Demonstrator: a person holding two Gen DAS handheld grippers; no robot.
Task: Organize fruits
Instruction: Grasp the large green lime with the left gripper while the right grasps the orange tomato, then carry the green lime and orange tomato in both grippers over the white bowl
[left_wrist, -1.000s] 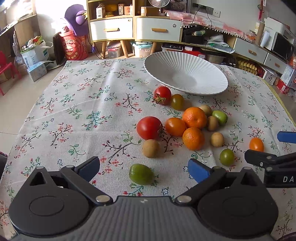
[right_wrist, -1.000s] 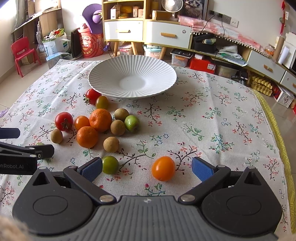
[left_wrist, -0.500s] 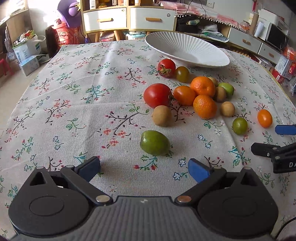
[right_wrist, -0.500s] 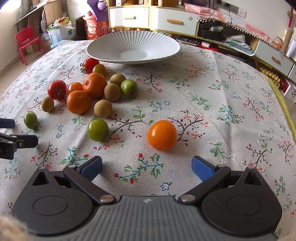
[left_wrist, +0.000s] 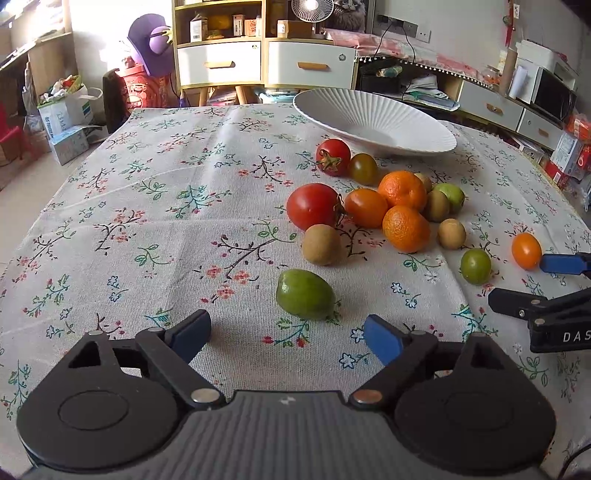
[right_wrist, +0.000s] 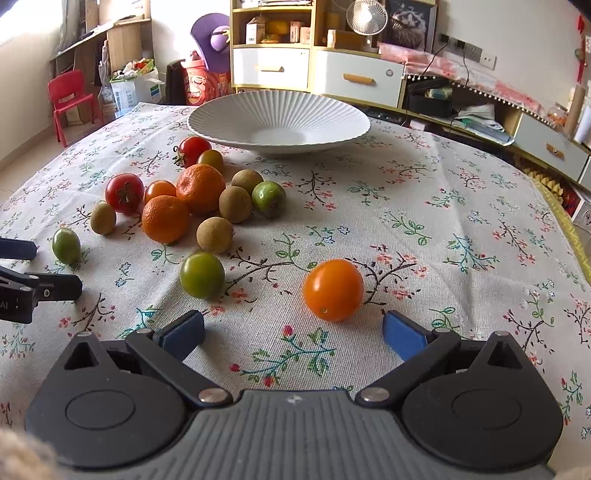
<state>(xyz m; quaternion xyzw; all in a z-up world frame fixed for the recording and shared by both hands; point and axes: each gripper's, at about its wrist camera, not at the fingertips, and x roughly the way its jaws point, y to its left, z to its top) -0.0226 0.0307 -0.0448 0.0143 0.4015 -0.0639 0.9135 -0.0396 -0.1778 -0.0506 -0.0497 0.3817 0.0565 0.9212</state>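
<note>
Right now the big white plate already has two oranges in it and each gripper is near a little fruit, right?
Not quite: the white plate holds nothing, as the right wrist view shows. Both oranges lie on the tablecloth. Each gripper is indeed near a small fruit.

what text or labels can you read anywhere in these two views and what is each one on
"DAS", cut off by the frame edge: white letters on the black body of the right gripper, seen from the left wrist view.
"AI", start cut off: white letters on the left gripper, at the left edge of the right wrist view.
Print on the boxes on the shelf, the red drum and the floor cartons: too small or blurred to read.
</note>
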